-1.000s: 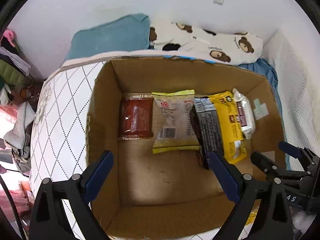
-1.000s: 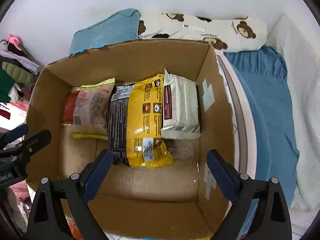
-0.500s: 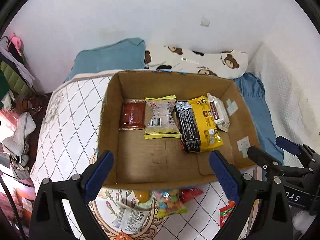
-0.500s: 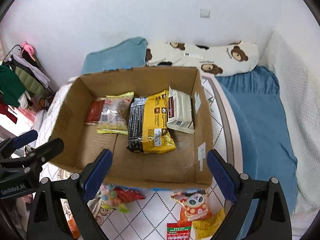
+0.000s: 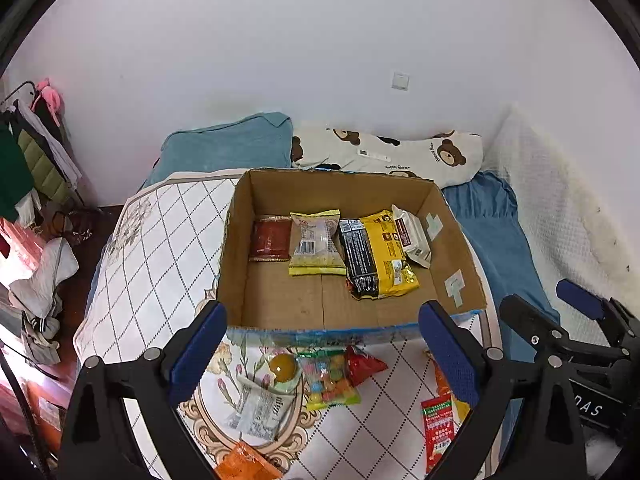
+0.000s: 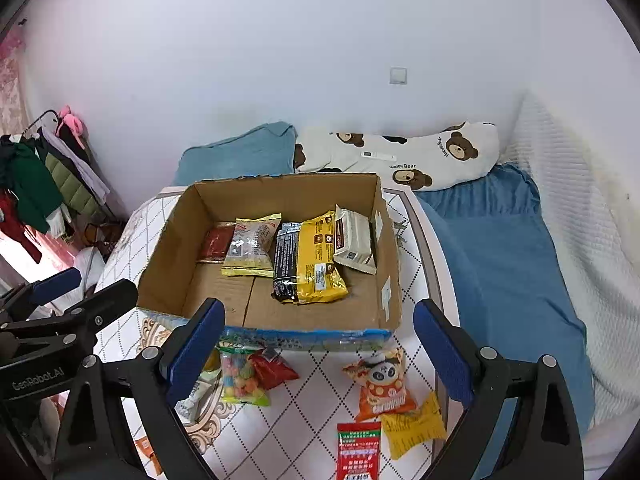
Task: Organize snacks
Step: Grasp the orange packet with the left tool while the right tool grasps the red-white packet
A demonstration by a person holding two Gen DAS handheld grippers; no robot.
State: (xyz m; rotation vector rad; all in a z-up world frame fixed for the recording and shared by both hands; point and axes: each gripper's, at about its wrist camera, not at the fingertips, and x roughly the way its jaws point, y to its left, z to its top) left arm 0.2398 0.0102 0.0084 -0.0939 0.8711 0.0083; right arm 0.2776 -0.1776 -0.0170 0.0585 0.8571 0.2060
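An open cardboard box (image 5: 452,240) (image 6: 168,240) stands on the patterned bed. Along its far side lie a red packet (image 5: 270,238), a clear-and-yellow bag (image 5: 316,242) (image 6: 252,248), a black-and-yellow pack (image 5: 380,254) (image 6: 310,262) and a white packet (image 5: 412,236) (image 6: 354,240). Loose snacks lie in front of the box: a candy bag (image 5: 328,378) (image 6: 240,378), a red pouch (image 5: 366,364), a panda bag (image 6: 380,380), a red sachet (image 6: 358,454). My left gripper (image 5: 324,358) and right gripper (image 6: 318,352) hover open and empty above these snacks.
A teal pillow (image 5: 228,148) and a bear-print pillow (image 6: 400,152) lie behind the box against the white wall. A blue sheet (image 6: 500,260) covers the bed to the right. Clothes hang on a rack (image 6: 36,184) at the left.
Both grippers have pulled back and up from inside the box; the box looks smaller and the loose snacks in front of it have come into view. Both stay open.
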